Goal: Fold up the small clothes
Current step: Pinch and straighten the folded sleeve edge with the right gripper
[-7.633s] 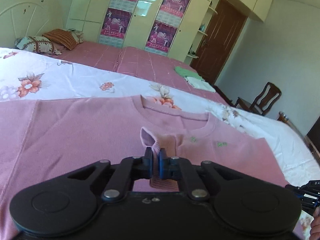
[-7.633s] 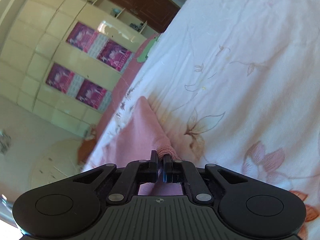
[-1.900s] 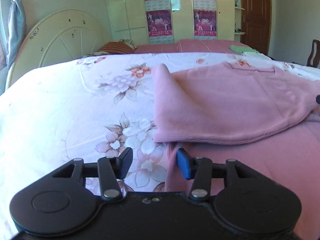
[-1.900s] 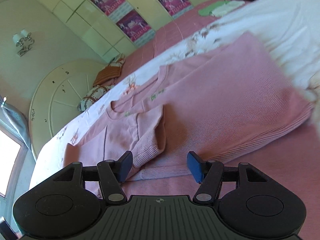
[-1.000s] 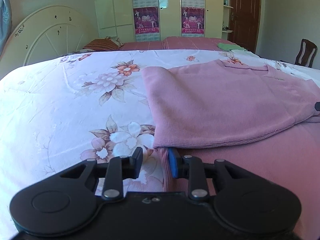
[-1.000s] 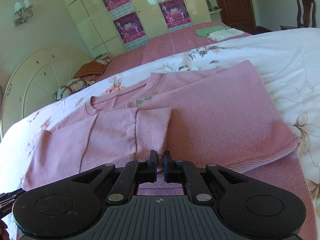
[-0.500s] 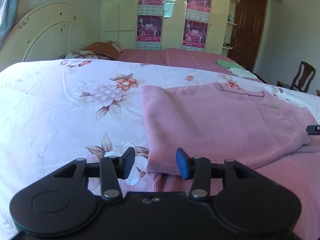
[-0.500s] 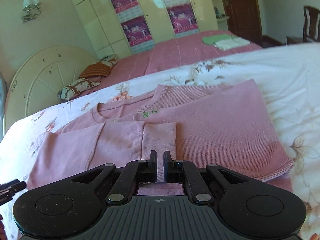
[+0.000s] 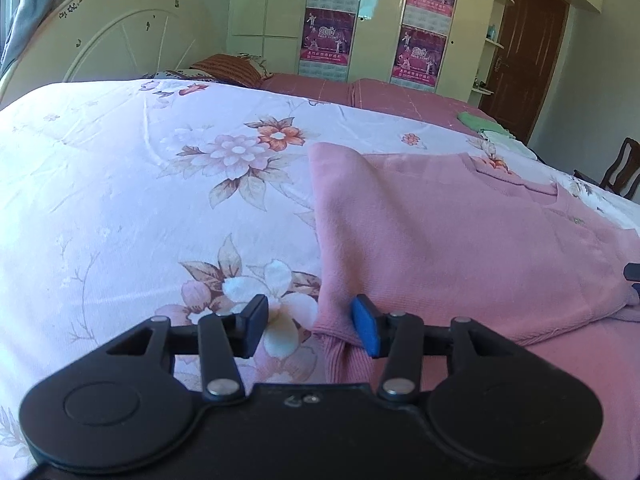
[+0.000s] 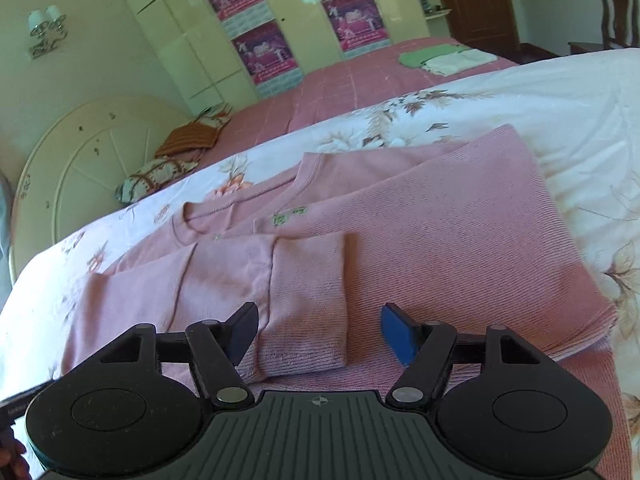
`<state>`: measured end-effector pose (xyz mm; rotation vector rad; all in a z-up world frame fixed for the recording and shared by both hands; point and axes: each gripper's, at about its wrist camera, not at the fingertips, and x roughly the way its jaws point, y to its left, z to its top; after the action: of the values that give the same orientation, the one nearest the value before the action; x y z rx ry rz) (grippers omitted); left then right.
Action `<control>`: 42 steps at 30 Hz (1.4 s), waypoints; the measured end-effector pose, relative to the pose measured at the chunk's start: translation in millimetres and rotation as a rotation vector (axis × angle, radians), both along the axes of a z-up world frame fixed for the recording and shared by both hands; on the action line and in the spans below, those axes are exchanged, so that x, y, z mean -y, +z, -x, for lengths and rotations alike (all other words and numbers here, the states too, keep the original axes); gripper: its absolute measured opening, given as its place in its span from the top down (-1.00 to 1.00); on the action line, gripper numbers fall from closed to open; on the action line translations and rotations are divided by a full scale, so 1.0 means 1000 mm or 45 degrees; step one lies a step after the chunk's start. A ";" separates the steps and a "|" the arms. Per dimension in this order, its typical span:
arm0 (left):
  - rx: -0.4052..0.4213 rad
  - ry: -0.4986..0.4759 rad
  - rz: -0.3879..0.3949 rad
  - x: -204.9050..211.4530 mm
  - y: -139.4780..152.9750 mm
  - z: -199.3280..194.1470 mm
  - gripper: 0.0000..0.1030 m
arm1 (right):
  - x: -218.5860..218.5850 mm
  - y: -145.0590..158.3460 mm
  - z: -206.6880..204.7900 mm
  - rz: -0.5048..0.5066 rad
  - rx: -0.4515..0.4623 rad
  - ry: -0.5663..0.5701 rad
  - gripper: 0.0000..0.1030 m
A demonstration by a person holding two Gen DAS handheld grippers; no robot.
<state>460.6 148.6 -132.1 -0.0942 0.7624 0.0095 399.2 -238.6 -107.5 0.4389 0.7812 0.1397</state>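
- Since a second before, both my grippers had let go: my right gripper point(image 10: 318, 334), which had been pinched tight on the sleeve cuff point(image 10: 304, 304), was spreading its jaws, and the cuff lay flat between them, touched by neither pad.
- Meanwhile my left gripper point(image 9: 308, 326) was also opening, wider than a second earlier; the folded corner of the pink sweater point(image 9: 460, 240) sat between its jaws, close to the blue pad, but I could not tell whether it touched.
- Compared with the oldest frames, the sweater was no longer lifted by its sleeves; it rested on the floral bedsheet point(image 9: 140, 200) with both sides turned in over the body.
- I counted one pink sweater, with one sleeve laid across its front in the right wrist view and its neckline point(image 10: 244, 196) toward the far side of the bed.
- I counted two grippers, four posters point(image 9: 328, 36) on the wardrobe doors, and two pillows point(image 10: 156, 176) by the round headboard point(image 10: 80, 168).
- I counted one green garment point(image 10: 424, 54) and one white garment point(image 10: 460, 60), folded side by side on the pink bedcover point(image 10: 352, 80) behind.
- I saw one wooden chair point(image 9: 622, 170) near the brown door point(image 9: 524, 52).
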 end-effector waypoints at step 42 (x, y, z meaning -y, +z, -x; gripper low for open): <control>0.195 -0.147 0.009 0.001 0.016 -0.063 -0.38 | -0.037 0.015 -0.046 0.242 0.212 0.025 0.99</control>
<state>524.0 148.0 -116.4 -0.0572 0.6139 -0.1089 445.0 -201.2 -92.3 0.2364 0.6283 0.1175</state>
